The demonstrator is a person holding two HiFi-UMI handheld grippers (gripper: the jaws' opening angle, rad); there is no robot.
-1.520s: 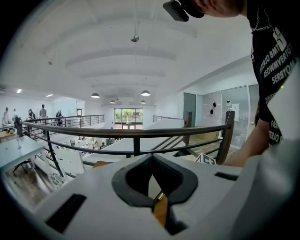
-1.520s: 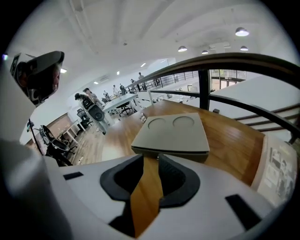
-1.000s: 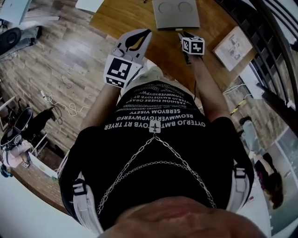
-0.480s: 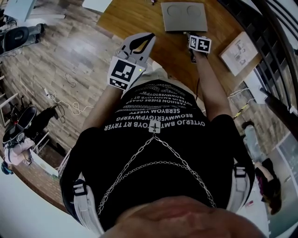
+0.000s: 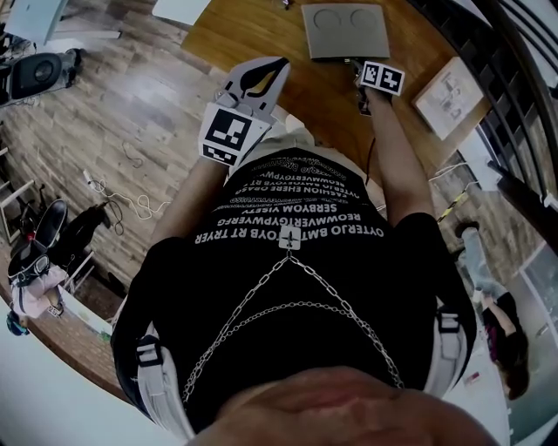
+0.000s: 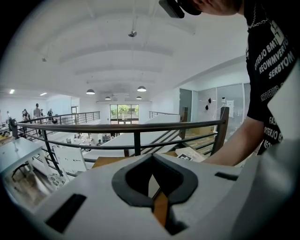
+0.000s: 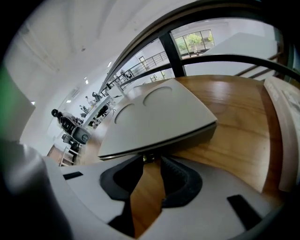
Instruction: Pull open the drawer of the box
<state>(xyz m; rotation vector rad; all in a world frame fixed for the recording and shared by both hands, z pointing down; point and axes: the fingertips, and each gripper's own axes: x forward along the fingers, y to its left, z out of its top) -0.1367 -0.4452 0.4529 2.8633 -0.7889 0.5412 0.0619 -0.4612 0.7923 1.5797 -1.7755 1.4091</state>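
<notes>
A flat grey box [image 5: 344, 30] with two round dents in its lid lies on the wooden table [image 5: 253, 26]. My right gripper [image 5: 356, 63] reaches its front face. In the right gripper view the box [image 7: 159, 117] fills the middle, and the small brass drawer knob [image 7: 148, 159] sits between the tips of my right gripper [image 7: 149, 161]. Its jaws have just been closing, and thin gaps still show beside the knob. My left gripper [image 5: 281, 63] hangs near the person's body, short of the box. Its tips [image 6: 151, 158] meet with nothing between them.
A printed booklet [image 5: 446, 87] lies on the table right of the box, also seen as the booklet [image 7: 281, 117] at the right edge. A dark railing [image 5: 514, 70] runs behind the table. Cables [image 5: 122, 196] trail on the wooden floor to the left.
My right gripper has drawn closer to the box's front and rolled a little. The left gripper has stayed about where it was.
</notes>
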